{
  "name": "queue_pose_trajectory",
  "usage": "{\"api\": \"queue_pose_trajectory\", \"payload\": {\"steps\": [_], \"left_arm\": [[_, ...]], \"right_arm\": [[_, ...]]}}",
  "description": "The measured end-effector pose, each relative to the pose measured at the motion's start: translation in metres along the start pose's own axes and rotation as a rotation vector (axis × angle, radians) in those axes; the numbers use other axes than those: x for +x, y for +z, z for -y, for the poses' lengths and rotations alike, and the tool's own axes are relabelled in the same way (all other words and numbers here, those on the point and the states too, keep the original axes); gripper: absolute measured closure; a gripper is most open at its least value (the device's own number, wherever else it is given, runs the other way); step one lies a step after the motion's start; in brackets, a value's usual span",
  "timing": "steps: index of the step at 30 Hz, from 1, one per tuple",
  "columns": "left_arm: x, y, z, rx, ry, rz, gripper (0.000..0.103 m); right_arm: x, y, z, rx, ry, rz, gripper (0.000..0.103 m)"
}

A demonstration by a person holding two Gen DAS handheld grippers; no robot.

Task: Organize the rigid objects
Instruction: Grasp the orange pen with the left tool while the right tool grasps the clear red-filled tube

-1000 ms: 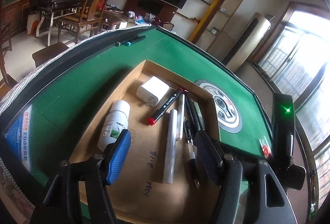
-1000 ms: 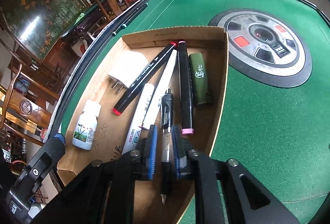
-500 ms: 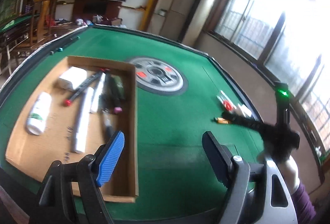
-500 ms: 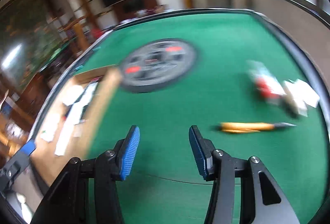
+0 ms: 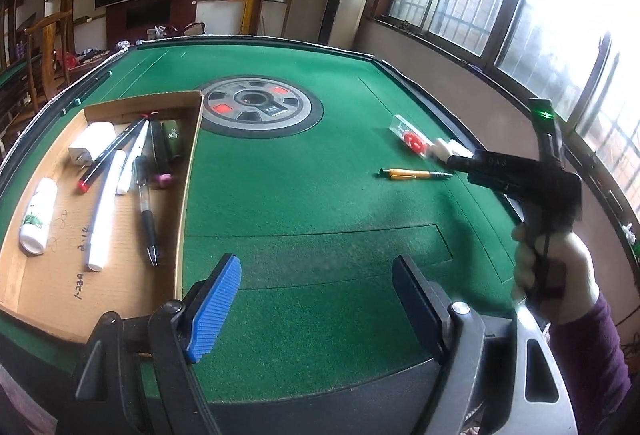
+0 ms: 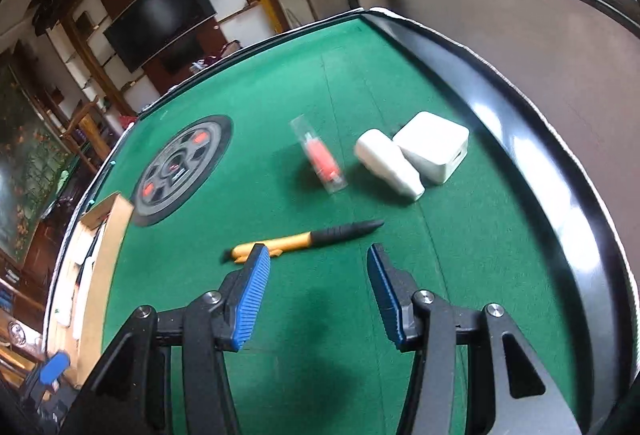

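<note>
A green felt counter (image 5: 320,203) is seen, with a cardboard tray (image 5: 188,171) set on its left side holding pens, markers, a white bottle (image 5: 38,219) and a white charger. The left hand-held gripper (image 5: 316,299) is held released over bare felt. The right hand-held gripper (image 6: 316,287), empty, has just been opening near an orange-and-black pen (image 6: 304,239) on the felt.

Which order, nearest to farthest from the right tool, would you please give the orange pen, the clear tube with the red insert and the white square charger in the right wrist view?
From the right tool:
1. Orange pen, just ahead of the fingertips.
2. Clear tube with the red insert, farther out, centre.
3. White square charger, far right, by the table's rim.
</note>
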State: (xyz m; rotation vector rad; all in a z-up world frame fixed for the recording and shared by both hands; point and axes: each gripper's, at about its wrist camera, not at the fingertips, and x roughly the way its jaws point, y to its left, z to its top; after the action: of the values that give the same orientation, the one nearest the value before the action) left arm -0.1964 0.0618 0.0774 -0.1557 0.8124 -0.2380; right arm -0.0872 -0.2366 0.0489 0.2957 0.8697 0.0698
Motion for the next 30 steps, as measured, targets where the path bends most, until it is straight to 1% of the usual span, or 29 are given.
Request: {"api": "queue_pose_trajectory", "payload": {"steps": [3,5,7,8,9,10,11,13,16,18,19,21,22,24,25,26,30], "left_arm": [[-0.001,-0.001,0.0,-0.005,0.005,0.001,0.022],[-0.001,-0.002,0.001,-0.006,0.004,-0.002,0.022],[-0.002,-0.003,0.002,-0.003,0.003,-0.002,0.022],[-0.002,-0.003,0.002,-0.002,0.004,-0.002,0.022],[-0.001,-0.003,0.001,-0.006,0.003,-0.002,0.022],[0.0,-0.003,-0.001,-0.015,0.002,-0.005,0.022],[0.002,-0.003,-0.003,-0.027,-0.004,-0.011,0.022],[0.005,-0.003,-0.006,-0.05,-0.019,-0.024,0.022],[0.009,-0.004,-0.006,-0.054,-0.029,-0.039,0.022],[0.009,-0.005,-0.006,-0.052,-0.039,-0.042,0.022],[0.008,-0.005,-0.006,-0.05,-0.04,-0.039,0.022],[0.007,-0.006,-0.006,-0.047,-0.043,-0.034,0.022],[0.008,-0.006,-0.006,-0.048,-0.048,-0.035,0.022],[0.01,-0.005,-0.007,-0.053,-0.055,-0.041,0.022],[0.011,-0.005,-0.007,-0.056,-0.058,-0.045,0.022],[0.013,-0.006,-0.008,-0.059,-0.06,-0.049,0.022],[0.013,-0.006,-0.007,-0.067,-0.058,-0.049,0.022]], "right_arm": [[0.016,0.012,0.006,0.011,-0.034,-0.029,0.053],[0.03,0.016,0.003,-0.006,-0.069,-0.038,0.053],[0.046,0.02,0.0,-0.027,-0.078,-0.06,0.053],[0.048,0.02,-0.004,-0.048,-0.096,-0.047,0.056],[0.05,0.018,-0.009,-0.063,-0.09,-0.064,0.059],[0.048,0.015,-0.016,-0.071,-0.062,-0.075,0.061],[0.048,0.01,-0.022,-0.072,-0.011,-0.103,0.064],[0.047,-0.001,-0.04,-0.112,0.051,-0.144,0.064],[0.044,-0.02,-0.074,-0.238,0.105,-0.18,0.063],[0.041,-0.025,-0.087,-0.281,0.182,-0.223,0.064],[0.036,-0.02,-0.089,-0.281,0.19,-0.201,0.064],[0.022,-0.001,-0.082,-0.269,0.12,-0.092,0.062],[0.017,0.013,-0.076,-0.262,0.053,-0.028,0.061],[0.016,0.034,-0.065,-0.245,-0.04,0.034,0.049],[0.018,0.045,-0.06,-0.233,-0.072,0.042,0.047],[0.025,0.055,-0.053,-0.223,-0.095,0.031,0.047],[0.054,0.074,-0.047,-0.247,-0.15,-0.03,0.047]]}}
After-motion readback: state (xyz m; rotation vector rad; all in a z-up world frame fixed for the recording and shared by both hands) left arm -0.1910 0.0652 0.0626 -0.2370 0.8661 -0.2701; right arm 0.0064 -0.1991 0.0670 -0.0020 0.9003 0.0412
